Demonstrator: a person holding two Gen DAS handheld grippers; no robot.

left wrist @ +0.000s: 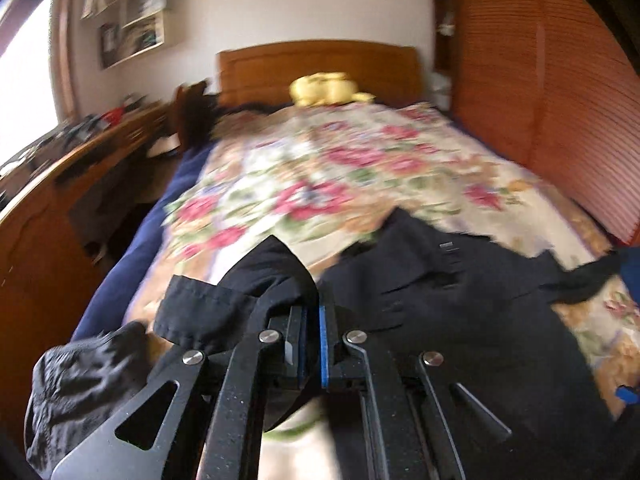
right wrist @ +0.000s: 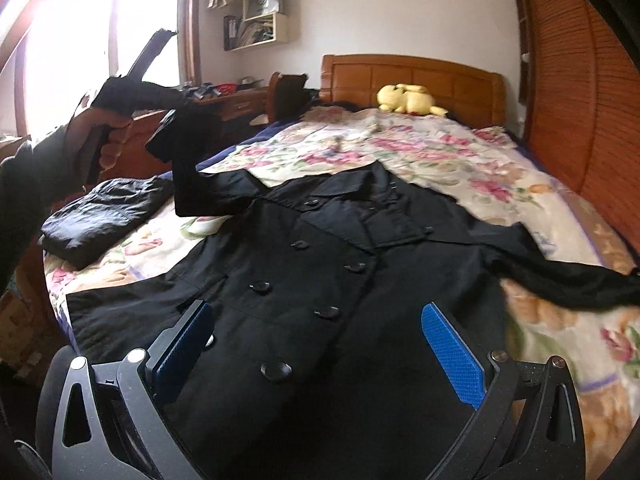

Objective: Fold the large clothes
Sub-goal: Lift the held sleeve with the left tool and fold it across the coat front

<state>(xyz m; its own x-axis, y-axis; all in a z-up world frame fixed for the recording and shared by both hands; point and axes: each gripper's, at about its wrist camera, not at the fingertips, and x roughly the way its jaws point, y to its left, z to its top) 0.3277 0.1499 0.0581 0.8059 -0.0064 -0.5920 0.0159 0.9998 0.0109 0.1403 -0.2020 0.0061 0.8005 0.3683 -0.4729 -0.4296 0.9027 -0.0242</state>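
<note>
A black double-breasted coat (right wrist: pixel 320 264) lies face up and spread out on the floral bedspread (right wrist: pixel 440 152). In the left wrist view my left gripper (left wrist: pixel 314 300) is shut on the coat's left sleeve (left wrist: pixel 224 304), whose cuff hangs over the left finger. The right wrist view shows a hand holding that left gripper (right wrist: pixel 176 106) high above the bed's left side, with the sleeve (right wrist: pixel 192 160) lifted off the bed. My right gripper (right wrist: pixel 320 344) hovers open over the coat's lower front, its blue pads (right wrist: pixel 452 352) wide apart with nothing between them. The other sleeve (right wrist: pixel 568 280) stretches out to the right.
A folded black garment (right wrist: pixel 104 216) lies at the bed's near left corner. A yellow plush toy (right wrist: pixel 408 98) rests by the wooden headboard (right wrist: pixel 412 72). A cluttered wooden desk (left wrist: pixel 80 152) runs along the left, and a slatted wooden wardrobe (right wrist: pixel 580 100) stands on the right.
</note>
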